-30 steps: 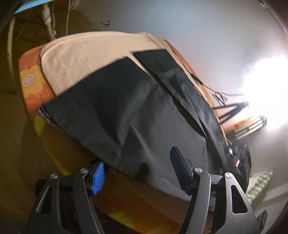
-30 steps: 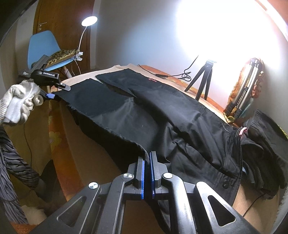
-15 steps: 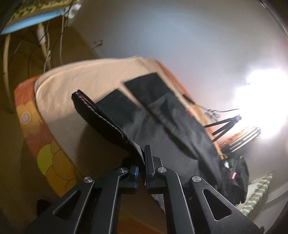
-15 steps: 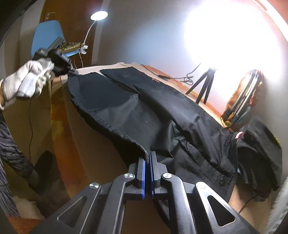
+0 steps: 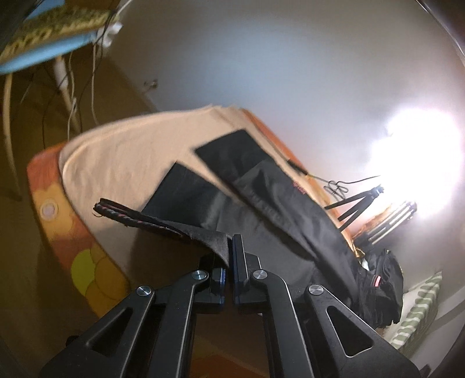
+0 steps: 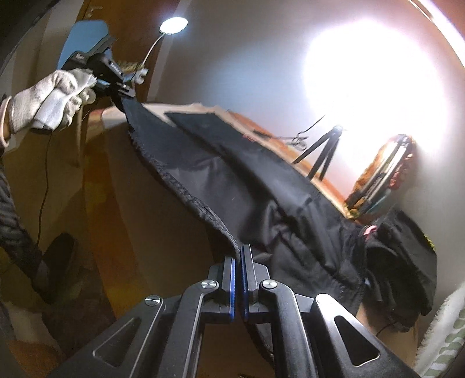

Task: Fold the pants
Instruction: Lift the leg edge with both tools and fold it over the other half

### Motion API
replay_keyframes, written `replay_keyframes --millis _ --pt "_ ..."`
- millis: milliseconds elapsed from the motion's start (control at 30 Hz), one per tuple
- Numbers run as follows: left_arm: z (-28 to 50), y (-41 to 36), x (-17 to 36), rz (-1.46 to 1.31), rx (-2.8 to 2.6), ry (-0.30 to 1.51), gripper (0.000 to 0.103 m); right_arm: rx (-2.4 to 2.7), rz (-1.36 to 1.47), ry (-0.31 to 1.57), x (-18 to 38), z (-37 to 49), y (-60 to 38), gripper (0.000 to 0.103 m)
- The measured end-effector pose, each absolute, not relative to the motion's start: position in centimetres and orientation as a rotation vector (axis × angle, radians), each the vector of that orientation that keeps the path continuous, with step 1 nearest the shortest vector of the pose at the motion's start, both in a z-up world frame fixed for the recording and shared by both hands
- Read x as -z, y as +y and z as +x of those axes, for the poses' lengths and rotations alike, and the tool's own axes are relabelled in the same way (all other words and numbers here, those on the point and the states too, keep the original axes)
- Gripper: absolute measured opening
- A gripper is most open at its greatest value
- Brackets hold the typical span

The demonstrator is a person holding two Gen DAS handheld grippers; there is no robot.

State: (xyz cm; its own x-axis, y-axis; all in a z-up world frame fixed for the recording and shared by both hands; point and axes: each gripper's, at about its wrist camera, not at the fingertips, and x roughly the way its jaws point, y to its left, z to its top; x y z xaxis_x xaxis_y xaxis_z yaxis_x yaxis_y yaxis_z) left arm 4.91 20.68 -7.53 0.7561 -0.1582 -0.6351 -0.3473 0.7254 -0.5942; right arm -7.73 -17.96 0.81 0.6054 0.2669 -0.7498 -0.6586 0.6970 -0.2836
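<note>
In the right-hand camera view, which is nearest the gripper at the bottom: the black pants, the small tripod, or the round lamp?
From the right gripper:
1. Black pants, clamped in it.
2. Small tripod, back right on the table.
3. Round lamp, far upper left.

place: home bedroom | cues: flowered bedspread [image 5: 87,270], blue chair [image 6: 82,36], gooseneck lamp [image 6: 173,24], tripod [image 6: 322,151]

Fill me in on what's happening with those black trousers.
A person with a gripper in each hand is folding the black pants spread on a cloth-covered table. The left gripper is shut on the hem end of the near leg, and the right gripper is shut on the same edge nearer the waist. That near leg is raised off the table; the far leg lies flat.
</note>
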Motion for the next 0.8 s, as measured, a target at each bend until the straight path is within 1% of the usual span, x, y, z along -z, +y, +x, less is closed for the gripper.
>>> replay_keyframes --millis 100,167,200,233,267,333,367,400,433,567,700,800 --pt "4.6 21.1 8.6 -0.787 -0.124 0.744 0.002 -0.596 -0.576 0.786 0.2 -7.3 -18.1 0.002" --pt "4.4 20.9 8.8 -0.780 -0.127 0.748 0.002 -0.607 -0.547 0.829 0.8 -6.8 -18.6 0.014" --pt "4.4 20.8 8.7 -0.775 -0.128 0.748 0.002 -0.609 -0.538 0.841 1.0 -6.7 -18.9 0.018" --pt "4.5 20.7 8.7 -0.775 -0.127 0.747 0.002 -0.612 -0.528 0.864 1.3 -6.5 -19.2 0.028" --pt "4.5 20.7 8.7 -0.775 -0.127 0.747 0.002 -0.616 -0.523 0.882 1.7 -6.4 -19.4 0.029" --pt "4.6 20.7 8.7 -0.774 -0.129 0.744 0.002 -0.624 -0.514 0.912 2.4 -6.2 -19.8 0.029" --pt "4.6 20.6 8.6 -0.771 -0.129 0.742 0.002 -0.625 -0.513 0.917 2.5 -6.2 -19.9 0.025" --pt "4.6 20.6 8.6 -0.769 -0.131 0.737 0.002 -0.622 -0.515 0.918 2.7 -6.3 -20.0 0.018" --pt "4.6 20.5 8.5 -0.765 -0.133 0.732 0.002 -0.619 -0.519 0.913 2.6 -6.5 -20.1 0.005" --pt "3.9 20.5 6.9 -0.752 -0.133 0.677 0.002 -0.592 -0.535 0.839 0.9 -8.0 -19.9 0.003" --pt "2.5 20.5 2.9 -0.721 -0.108 0.572 0.002 -0.579 -0.547 0.678 -3.5 -10.6 -19.9 0.003" --pt "2.4 20.0 0.3 -0.663 -0.105 0.521 0.002 -0.591 -0.526 0.667 -5.0 -10.2 -20.1 0.003"
